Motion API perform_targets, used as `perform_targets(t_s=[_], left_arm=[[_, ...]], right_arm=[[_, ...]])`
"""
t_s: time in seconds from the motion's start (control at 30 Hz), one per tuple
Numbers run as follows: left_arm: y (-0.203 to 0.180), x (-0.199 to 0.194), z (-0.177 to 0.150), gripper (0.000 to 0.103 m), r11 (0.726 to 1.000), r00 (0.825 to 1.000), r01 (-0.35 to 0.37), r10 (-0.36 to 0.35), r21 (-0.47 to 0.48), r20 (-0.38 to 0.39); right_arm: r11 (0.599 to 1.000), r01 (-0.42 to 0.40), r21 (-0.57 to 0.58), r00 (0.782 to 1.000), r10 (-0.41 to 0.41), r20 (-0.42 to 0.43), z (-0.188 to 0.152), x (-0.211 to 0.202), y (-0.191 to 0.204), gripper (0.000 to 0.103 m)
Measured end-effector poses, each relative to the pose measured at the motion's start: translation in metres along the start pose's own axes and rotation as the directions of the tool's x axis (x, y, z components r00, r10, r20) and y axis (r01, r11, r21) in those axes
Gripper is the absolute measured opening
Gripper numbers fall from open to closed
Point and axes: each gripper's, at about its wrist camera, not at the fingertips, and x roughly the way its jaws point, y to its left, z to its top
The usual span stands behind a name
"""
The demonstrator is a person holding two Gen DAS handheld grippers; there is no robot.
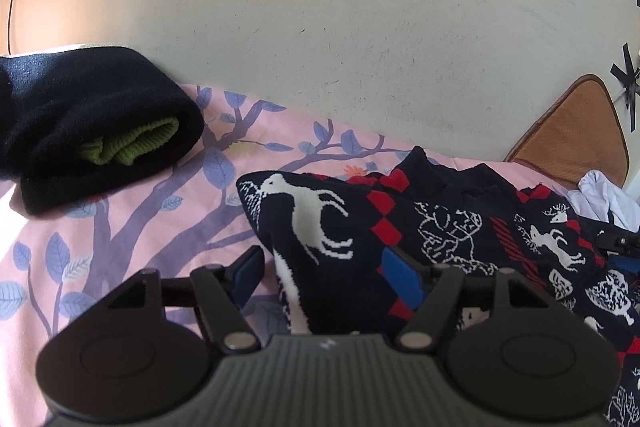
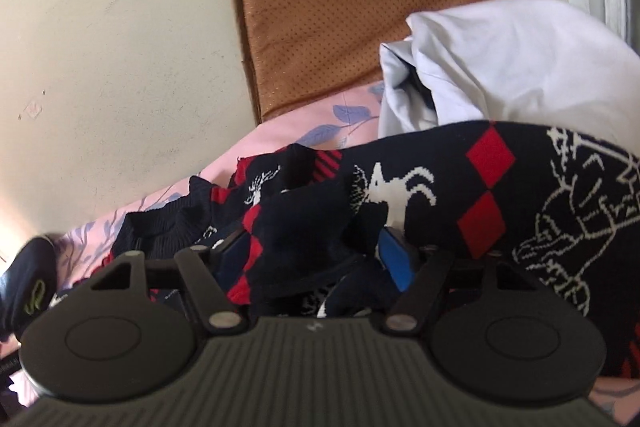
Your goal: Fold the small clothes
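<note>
A dark navy knit sweater [image 1: 440, 227] with white deer and red diamonds lies bunched on the pink bedsheet [image 1: 152, 227]. My left gripper [image 1: 328, 275] has its jaws spread wide, with a raised fold of the sweater standing between the blue pads. My right gripper [image 2: 316, 251] is also spread wide, with bunched sweater fabric [image 2: 520, 195] lying between its pads. The right gripper's tip shows at the far right of the left wrist view [image 1: 618, 241].
A folded black garment with a green lining [image 1: 92, 131] sits at the left on the sheet. A crumpled white garment [image 2: 500, 67] and a brown cushion [image 2: 360, 7] lie by the cream wall [image 1: 360, 47] at the right.
</note>
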Motion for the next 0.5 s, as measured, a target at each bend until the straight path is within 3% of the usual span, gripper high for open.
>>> perform_targets(t_s=[0.03,0.1,0.13,0.17,0.27,0.37,0.43,0.5], left_arm=[[-0.001,0.0,0.0,0.067,1.0,1.0,-0.001,0.001,0.003,0.001],[-0.002,-0.001,0.0,0.067,1.0,1.0,0.0,0.0,0.013,0.004],[-0.004,-0.001,0.0,0.066,1.0,1.0,-0.001,0.0,0.021,0.006],[-0.005,-0.002,-0.001,0.066,1.0,1.0,-0.002,0.002,0.029,0.009],[-0.008,-0.002,-0.001,0.066,0.999,1.0,-0.006,0.005,0.05,0.015],[-0.01,0.0,-0.001,0.066,0.998,1.0,-0.015,0.015,0.065,0.006],[-0.012,0.003,-0.001,0.066,0.997,0.999,-0.028,0.029,0.076,-0.013],[-0.013,0.002,-0.002,0.066,0.996,1.0,-0.023,0.024,0.083,-0.006]], right_arm=[[0.999,0.0,-0.042,1.0,0.0,-0.002,-0.001,0.0,0.006,0.041],[0.993,0.006,-0.115,1.0,-0.006,0.0,-0.003,0.0,0.019,0.028],[0.987,-0.005,-0.159,1.0,0.005,0.002,-0.004,0.001,0.025,0.011],[0.983,-0.027,-0.179,1.0,0.026,-0.008,-0.004,0.001,0.03,0.007],[0.969,0.024,-0.244,0.996,-0.002,0.089,-0.002,-0.009,0.04,0.003],[0.969,0.103,-0.225,0.97,-0.048,0.239,0.011,-0.026,0.033,0.003],[0.963,0.155,-0.22,0.969,-0.106,0.222,0.019,-0.016,0.027,0.003],[0.957,0.176,-0.232,0.982,-0.153,0.115,0.02,0.004,0.019,0.007]])
